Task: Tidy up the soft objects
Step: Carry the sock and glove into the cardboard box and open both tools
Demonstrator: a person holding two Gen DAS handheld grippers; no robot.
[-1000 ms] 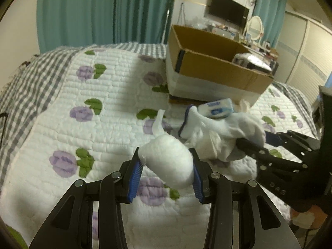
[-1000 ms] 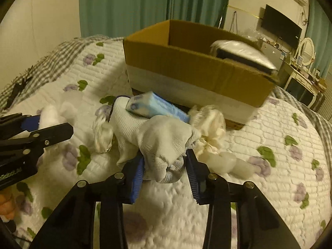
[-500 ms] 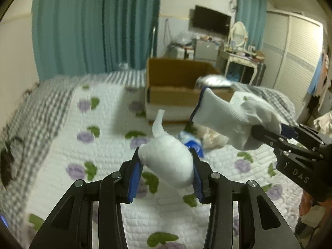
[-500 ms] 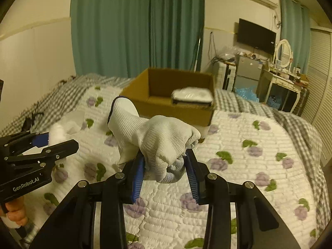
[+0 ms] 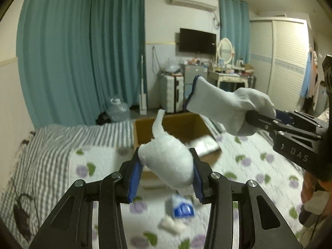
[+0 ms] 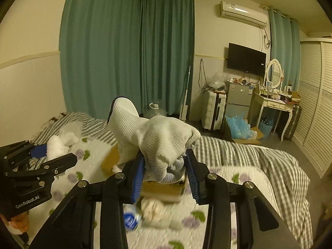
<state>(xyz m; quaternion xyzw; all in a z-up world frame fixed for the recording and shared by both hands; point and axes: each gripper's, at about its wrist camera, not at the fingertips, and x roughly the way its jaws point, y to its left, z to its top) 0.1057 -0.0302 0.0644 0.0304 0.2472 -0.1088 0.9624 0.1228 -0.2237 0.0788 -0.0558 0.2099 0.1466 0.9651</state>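
Left gripper (image 5: 166, 171) clamps cotton wad (image 5: 168, 161), right gripper (image 6: 165, 177) clamps white sock (image 6: 157, 137); release only once each is above cardboard box (image 5: 180, 126).

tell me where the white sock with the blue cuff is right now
The white sock is off the bed, pinched in the right gripper, on the right of the left wrist view, above the cardboard box.
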